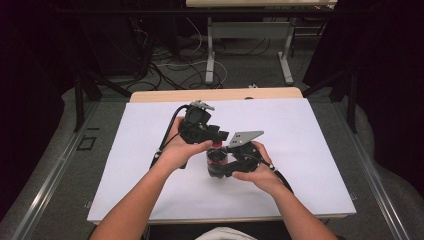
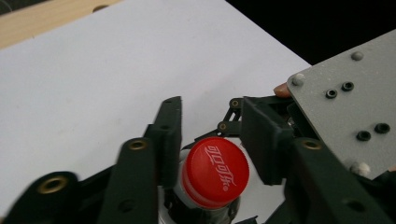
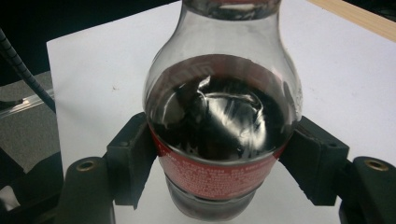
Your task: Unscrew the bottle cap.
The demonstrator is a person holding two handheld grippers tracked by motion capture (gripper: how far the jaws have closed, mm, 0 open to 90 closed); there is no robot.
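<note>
A small cola bottle (image 1: 216, 162) stands upright on the white sheet (image 1: 300, 140) covering the tabletop (image 1: 150, 95), near the middle of the sheet and toward the person's edge of it. Its long axis runs straight up, with the red cap (image 2: 215, 171) at the top.

The right gripper (image 1: 226, 169) comes at the bottle from the side, and its fingers (image 3: 130, 154) are clamped on the body at the red label (image 3: 210, 175), one on each flank, steadying it. Dark liquid fills the bottle up to its shoulder.

The left gripper (image 1: 214, 143) sits directly above the bottle and points down along its axis, so the cap lies straight ahead of it and between its fingers (image 2: 169, 135). One finger rests against the side of the cap; the other stands a little off it, with a gap visible, so the grip looks loose or just released rather than firm.

In my judgement the work in hand is unscrewing the cap. The coming move turns on the left fingers closing squarely across the cap and twisting about the bottle's vertical axis, while the right hand holds the body from turning.
</note>
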